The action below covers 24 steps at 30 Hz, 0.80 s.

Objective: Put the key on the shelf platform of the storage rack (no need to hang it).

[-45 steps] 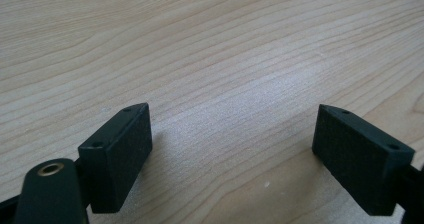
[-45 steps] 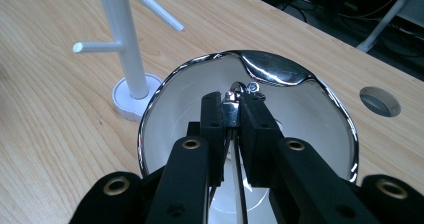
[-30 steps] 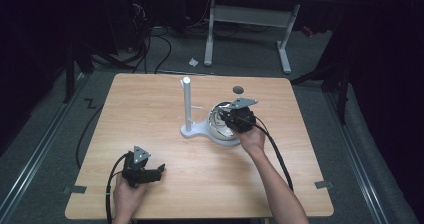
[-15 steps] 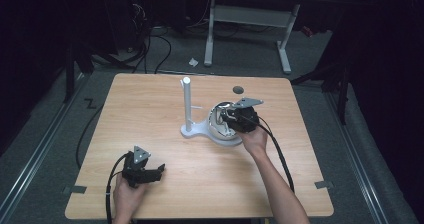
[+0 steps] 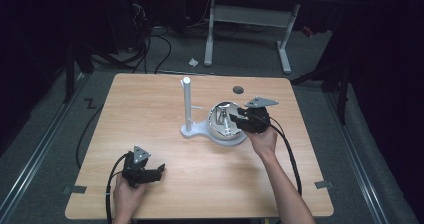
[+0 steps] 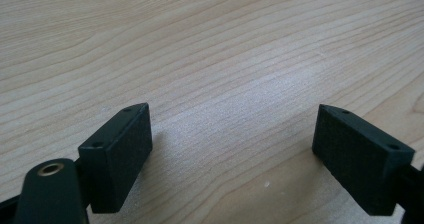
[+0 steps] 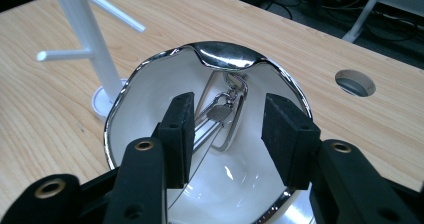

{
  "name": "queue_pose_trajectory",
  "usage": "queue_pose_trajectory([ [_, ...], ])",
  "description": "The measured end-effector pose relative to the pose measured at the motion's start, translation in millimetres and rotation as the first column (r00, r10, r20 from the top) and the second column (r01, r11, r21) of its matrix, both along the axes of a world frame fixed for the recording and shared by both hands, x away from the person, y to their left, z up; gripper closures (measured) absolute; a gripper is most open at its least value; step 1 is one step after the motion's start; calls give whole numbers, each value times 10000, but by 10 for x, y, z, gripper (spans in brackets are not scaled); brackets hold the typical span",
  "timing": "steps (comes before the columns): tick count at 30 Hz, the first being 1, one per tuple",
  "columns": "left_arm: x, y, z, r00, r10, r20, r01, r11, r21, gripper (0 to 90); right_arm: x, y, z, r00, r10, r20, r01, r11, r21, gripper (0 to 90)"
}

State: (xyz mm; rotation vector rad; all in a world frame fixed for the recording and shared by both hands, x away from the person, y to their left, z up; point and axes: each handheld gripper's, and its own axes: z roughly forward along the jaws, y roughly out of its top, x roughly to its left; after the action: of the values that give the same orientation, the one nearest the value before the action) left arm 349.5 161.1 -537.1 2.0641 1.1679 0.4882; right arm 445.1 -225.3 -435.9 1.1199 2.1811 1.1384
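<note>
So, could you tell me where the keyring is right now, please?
In the right gripper view, the keyring lies inside the bowl, beyond the open right gripper, right of the white stand.

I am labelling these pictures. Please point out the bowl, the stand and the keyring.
bowl (image 7: pixel 150 66): right gripper view, shiny left rim.
stand (image 5: pixel 186 104): high view, white upright post.
keyring (image 7: pixel 220 111): right gripper view, small metal tag.

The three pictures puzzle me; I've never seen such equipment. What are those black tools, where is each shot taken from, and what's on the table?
A person holds a two-jaw gripper in each hand. One camera looks down from above; one rides on each gripper.

The left gripper rests open over the wooden table, holding nothing. The right gripper, whose jaws have just been opening, stands open over a white bowl with a silver rim. A metal key ring lies inside, between the jaws but unheld. Beside the bowl stands a white rack.
</note>
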Motion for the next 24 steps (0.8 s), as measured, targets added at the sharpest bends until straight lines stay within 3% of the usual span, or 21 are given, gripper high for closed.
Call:
queue_pose_trajectory([
  [3,0,0,0,10000,-2,-2,2,10000,1,165,-33,-41,3,9999,-133,105,132,9998,148,581],
  [5,0,0,0,10000,0,-2,0,10000,-2,164,-55,-106,-12,9997,-230,-99,232,9996,162,580],
  [12,0,0,0,10000,1,-2,-1,10000,-1,164,-123,-212,56,9992,-363,-191,365,9992,152,575],
  [24,0,1,0,10000,-8,-6,8,10000,5,165,-247,-338,143,9978,-653,-72,655,9976,209,567],
])
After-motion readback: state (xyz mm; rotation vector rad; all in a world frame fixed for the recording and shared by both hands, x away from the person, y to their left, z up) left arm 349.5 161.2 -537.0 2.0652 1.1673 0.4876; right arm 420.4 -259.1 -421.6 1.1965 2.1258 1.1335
